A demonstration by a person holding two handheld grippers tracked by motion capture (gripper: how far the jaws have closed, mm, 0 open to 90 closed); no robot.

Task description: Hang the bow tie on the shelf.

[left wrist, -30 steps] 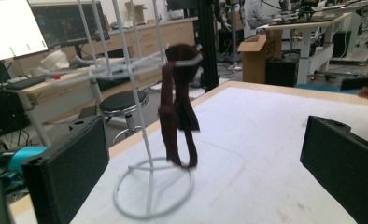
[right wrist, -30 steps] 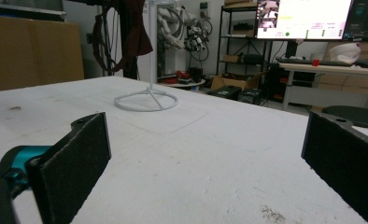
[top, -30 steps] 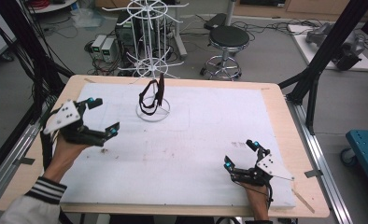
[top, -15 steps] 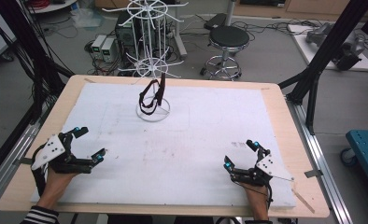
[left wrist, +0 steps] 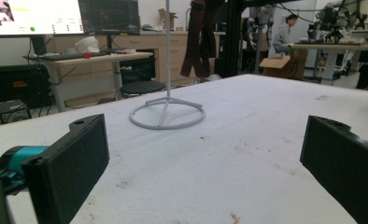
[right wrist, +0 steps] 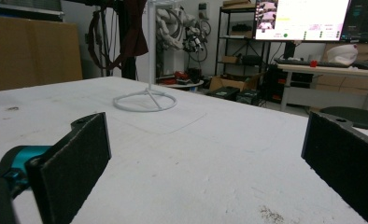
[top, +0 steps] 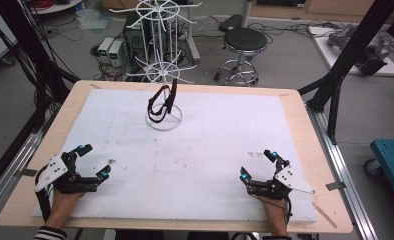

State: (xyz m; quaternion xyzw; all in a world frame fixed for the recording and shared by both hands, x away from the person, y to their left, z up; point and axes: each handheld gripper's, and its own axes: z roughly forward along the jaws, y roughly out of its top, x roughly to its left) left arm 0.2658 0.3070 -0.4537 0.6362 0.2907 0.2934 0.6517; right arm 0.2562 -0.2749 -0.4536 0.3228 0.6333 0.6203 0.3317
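Strap: a dark strap [top: 161, 104] hangs in a loop from a hook of the white wire rack [top: 162, 75], low down, just above the rack's ring foot. It is near the far edge of the table [top: 295, 107], a bit left of the middle.
How it handles: it looks soft, thin and light. It will likely bend and swing when touched, and it will not break.
Where to hold: I think the best spot is the hanging side of the loop, pinched flat between the jaws, then lifted up and off the hook. A pull to the side could tip the light rack.
Rack: it is thin wire on a round foot and looks easy to knock over.
Left gripper [top: 92, 160]: it rests near the front left corner of the table. Its jaws are wide apart and hold nothing.
Right gripper [top: 257, 165]: it rests near the front right corner. Its jaws are spread wide too, with nothing in them.
Gap: both grippers are well apart from the strap.
Writing: I see no brand or label on the strap or rack. The far screens [right wrist: 301, 19] show writing too small to read.
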